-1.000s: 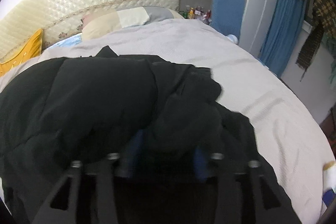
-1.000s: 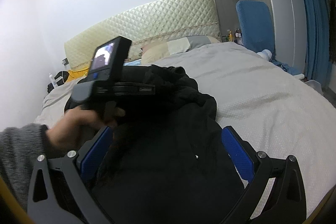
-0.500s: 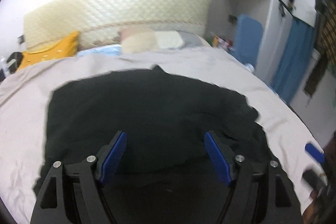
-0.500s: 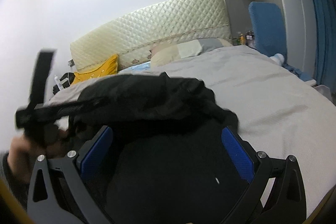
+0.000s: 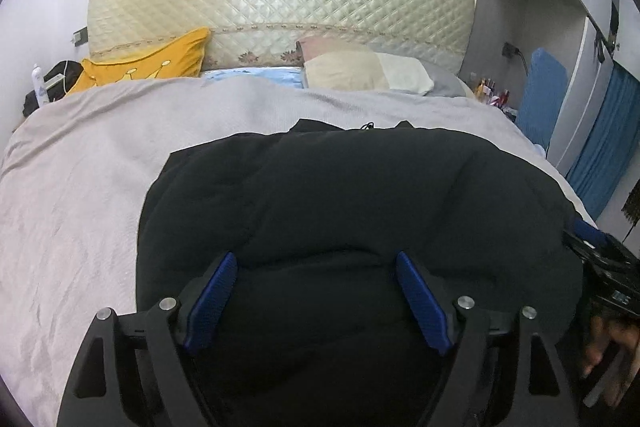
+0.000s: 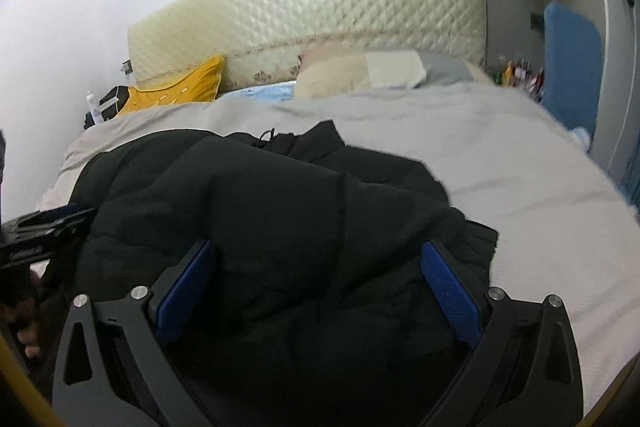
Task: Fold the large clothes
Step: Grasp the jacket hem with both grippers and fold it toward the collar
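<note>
A large black padded coat [image 5: 352, 211] lies spread on the grey bedspread [image 5: 80, 187], its sleeves laid over the body. My left gripper [image 5: 316, 263] hovers over the coat's near part; its jaws are opening and nothing is pinched between the blue pads [image 5: 212, 295]. The same coat [image 6: 260, 211] fills the right wrist view, where my right gripper [image 6: 318, 253] stands wide open above its near right side, holding nothing. The left gripper body [image 6: 40, 231] and a hand show at that view's left edge. The right gripper body [image 5: 608, 267] sits at the left view's right edge.
A quilted cream headboard [image 5: 280, 7] stands at the back, with a yellow cushion [image 5: 160, 59] and pale pillows [image 5: 360, 71] before it. A blue chair [image 5: 540, 87], a cluttered bedside shelf and blue curtains [image 5: 604, 135] are on the right. Bare bedspread [image 6: 520, 167] lies right of the coat.
The left gripper let go of the black sleeve it held and opened, swinging left and pulling back. The right gripper also moved left over the coat, staying open. The coat now lies flatter.
</note>
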`<state>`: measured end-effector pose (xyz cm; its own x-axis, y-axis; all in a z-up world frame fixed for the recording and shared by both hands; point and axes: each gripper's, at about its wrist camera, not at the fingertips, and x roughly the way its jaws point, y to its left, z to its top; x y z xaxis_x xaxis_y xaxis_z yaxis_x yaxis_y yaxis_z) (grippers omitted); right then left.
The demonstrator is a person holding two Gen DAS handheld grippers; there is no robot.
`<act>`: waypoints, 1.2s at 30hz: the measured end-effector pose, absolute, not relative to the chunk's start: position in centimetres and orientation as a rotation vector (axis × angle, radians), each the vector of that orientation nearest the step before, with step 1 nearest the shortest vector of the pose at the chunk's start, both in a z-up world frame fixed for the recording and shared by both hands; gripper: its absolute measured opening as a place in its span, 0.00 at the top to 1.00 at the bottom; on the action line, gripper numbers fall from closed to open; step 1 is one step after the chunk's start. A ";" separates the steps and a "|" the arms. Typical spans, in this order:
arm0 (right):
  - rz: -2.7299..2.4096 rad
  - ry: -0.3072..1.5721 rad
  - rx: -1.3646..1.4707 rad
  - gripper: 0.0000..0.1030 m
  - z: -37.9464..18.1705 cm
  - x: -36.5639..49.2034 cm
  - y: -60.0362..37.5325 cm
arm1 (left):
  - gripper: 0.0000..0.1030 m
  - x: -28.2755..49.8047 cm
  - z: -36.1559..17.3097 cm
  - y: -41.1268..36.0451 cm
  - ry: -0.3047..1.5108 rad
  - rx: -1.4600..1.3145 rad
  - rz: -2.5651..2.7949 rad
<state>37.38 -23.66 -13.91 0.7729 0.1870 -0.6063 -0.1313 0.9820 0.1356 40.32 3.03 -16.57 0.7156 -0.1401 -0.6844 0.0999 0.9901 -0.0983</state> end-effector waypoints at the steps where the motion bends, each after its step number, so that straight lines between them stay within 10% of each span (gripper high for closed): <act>1: 0.181 0.667 0.085 0.01 -14.4 38.0 -23.5 | 0.20 40.5 -16.8 3.1 0.763 -0.052 -0.132; 18: 0.173 0.696 -0.009 0.00 -18.1 40.8 -21.7 | 0.18 41.7 -19.9 3.0 0.778 -0.051 -0.135; 36: 0.189 0.644 0.010 0.00 -10.1 26.7 -21.8 | 0.18 28.0 -12.1 4.6 0.738 -0.136 -0.178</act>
